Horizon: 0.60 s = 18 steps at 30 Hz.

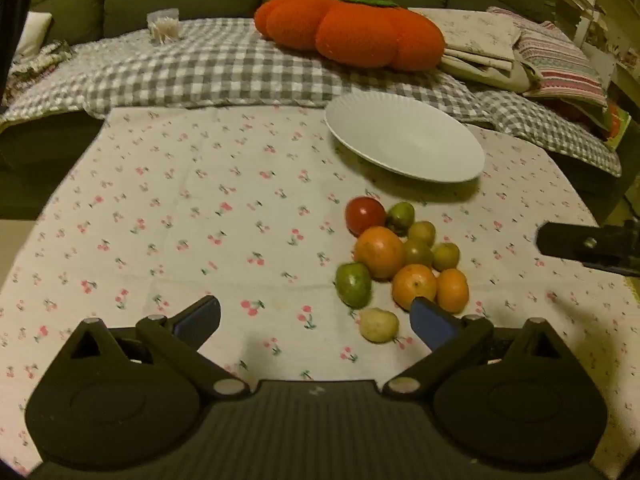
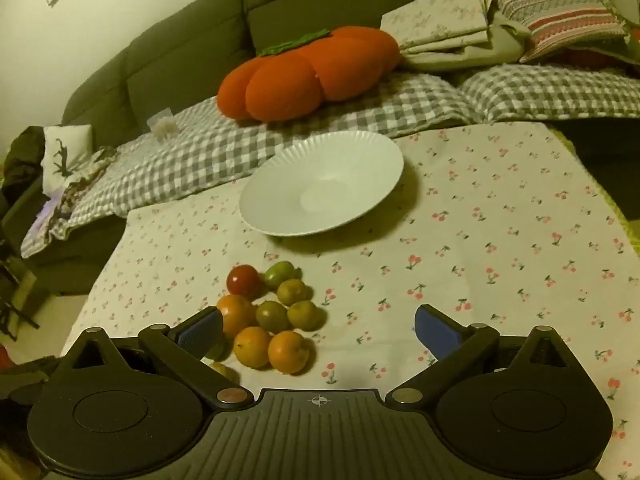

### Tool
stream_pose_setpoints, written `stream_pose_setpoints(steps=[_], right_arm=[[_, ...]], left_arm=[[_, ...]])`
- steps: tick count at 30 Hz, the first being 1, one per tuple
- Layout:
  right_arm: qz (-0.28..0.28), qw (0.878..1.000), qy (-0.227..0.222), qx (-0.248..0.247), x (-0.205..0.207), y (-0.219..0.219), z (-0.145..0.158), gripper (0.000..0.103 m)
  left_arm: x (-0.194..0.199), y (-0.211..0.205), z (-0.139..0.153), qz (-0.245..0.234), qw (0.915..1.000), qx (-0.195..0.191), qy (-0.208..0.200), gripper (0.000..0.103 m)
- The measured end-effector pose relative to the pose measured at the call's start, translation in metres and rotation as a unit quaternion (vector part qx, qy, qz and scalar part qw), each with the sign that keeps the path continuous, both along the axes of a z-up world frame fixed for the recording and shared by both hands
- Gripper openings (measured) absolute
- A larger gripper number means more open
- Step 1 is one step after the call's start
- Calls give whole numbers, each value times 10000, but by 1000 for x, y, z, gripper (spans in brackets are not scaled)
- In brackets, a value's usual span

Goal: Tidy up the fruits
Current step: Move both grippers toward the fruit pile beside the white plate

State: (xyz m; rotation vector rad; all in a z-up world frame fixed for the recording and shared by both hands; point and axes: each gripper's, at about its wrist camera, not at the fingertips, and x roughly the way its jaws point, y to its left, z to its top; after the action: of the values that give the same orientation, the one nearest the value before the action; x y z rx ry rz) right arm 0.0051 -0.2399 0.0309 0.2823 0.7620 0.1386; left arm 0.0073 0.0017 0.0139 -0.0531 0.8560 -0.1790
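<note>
Left wrist: left claw spread wide, gripping nothing; fruits clustered at 1 o'clock on the bench (plate beyond). Right wrist: right claw likewise released; fruits at 11 o'clock.

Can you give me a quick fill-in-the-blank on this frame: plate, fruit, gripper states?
1. The white plate holds ____ fruit.
2. The fruit pile lies on the cherry-print tablecloth, on the side of the plate ____ to the grippers.
3. The only red fruit in the pile is the ____.
4. The left gripper and the right gripper both have their jaws ____.

Missing words: no; nearer; tomato; open
</note>
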Motion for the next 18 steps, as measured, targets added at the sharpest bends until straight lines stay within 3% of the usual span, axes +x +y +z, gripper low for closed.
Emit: stream_pose_setpoints(steps=[5,10,15,18], right_arm=[[117,9997,141,182,5,7,-5,94],[199,9994,228,188,10,10,-14,69],[265,9981,501,234,15,14,-22,58],[312,9982,446,264,18,16,-27,55]], left_arm=[[-2,-8,-10,-273,9995,-77,162,91],[-3,-15,-16,-462,9988,-59,164,84],[-2,-24,-25,-685,9974,-41,204,66],[1,-27,-31,-744,9968,-103,257,53]])
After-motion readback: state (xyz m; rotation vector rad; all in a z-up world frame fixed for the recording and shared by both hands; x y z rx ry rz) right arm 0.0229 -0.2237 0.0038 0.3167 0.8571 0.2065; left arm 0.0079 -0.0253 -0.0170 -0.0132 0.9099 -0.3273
